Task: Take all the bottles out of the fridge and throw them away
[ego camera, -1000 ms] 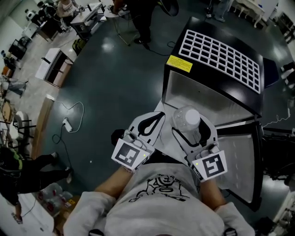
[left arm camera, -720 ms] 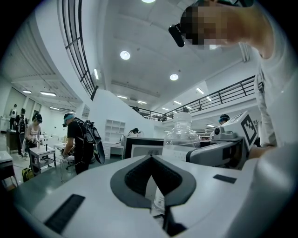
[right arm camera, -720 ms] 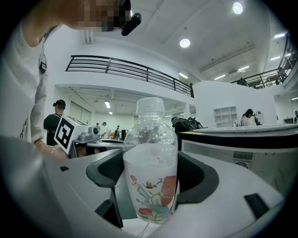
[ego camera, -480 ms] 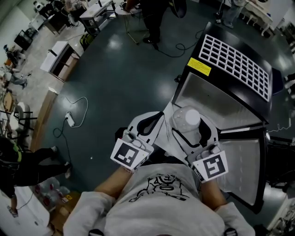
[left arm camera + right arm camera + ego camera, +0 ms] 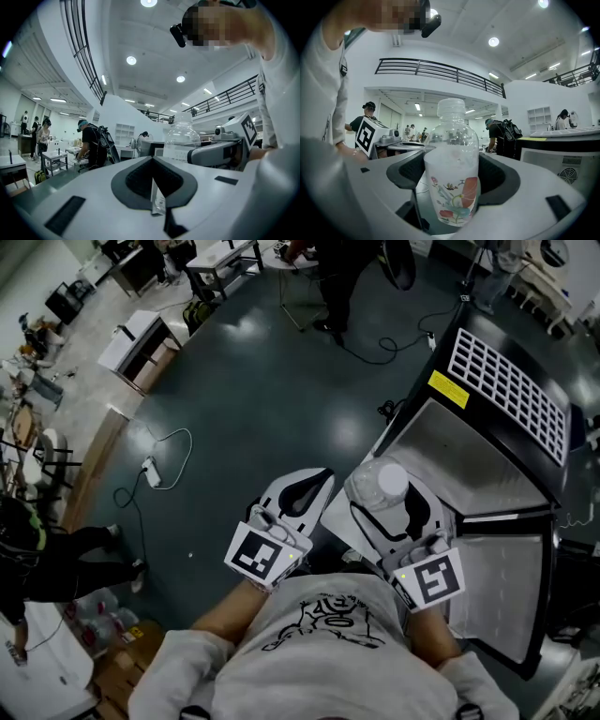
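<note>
The fridge (image 5: 511, 381) slides off to the right of the head view as the person turns away. The bottle (image 5: 386, 482) rides upright, clamped in the right gripper (image 5: 452, 173). The left gripper (image 5: 152, 158) is pinched together and carries nothing (a spare hand). This bottle is out, so binning looks next.

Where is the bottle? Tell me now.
Centre-right in the head view: the bottle stands upright, clamped in the right gripper before the person's chest, with the fridge to its right.
</note>
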Available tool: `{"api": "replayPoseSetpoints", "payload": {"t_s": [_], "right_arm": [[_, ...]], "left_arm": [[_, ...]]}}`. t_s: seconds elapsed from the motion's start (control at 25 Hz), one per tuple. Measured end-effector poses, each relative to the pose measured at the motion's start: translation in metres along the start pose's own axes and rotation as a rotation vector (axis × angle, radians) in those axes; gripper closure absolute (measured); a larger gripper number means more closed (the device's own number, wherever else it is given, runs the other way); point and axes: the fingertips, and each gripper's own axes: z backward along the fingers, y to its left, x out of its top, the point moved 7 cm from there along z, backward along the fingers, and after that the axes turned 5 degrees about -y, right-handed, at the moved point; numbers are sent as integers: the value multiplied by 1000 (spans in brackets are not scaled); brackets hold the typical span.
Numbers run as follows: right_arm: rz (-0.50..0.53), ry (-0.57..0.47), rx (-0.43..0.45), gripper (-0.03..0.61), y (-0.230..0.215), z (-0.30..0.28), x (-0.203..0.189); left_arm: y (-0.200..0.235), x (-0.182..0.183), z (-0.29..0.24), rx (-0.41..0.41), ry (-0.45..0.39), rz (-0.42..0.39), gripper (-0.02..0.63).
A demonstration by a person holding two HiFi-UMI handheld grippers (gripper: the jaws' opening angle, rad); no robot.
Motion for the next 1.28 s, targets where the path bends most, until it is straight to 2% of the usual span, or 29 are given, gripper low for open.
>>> {"api": "replayPoseSetpoints", "payload": {"t_s": [0.4, 0.96, 1.28], "right_arm": [[13, -1, 58, 213, 48, -48, 6], [18, -6, 158, 214, 122, -119, 9], [20, -4, 267, 214, 160, -148, 8]], "left_arm": [[47, 4, 59, 60, 6, -19, 601], [112, 14, 142, 154, -18, 9, 601], [130, 13, 189, 251, -22, 1, 601]]}}
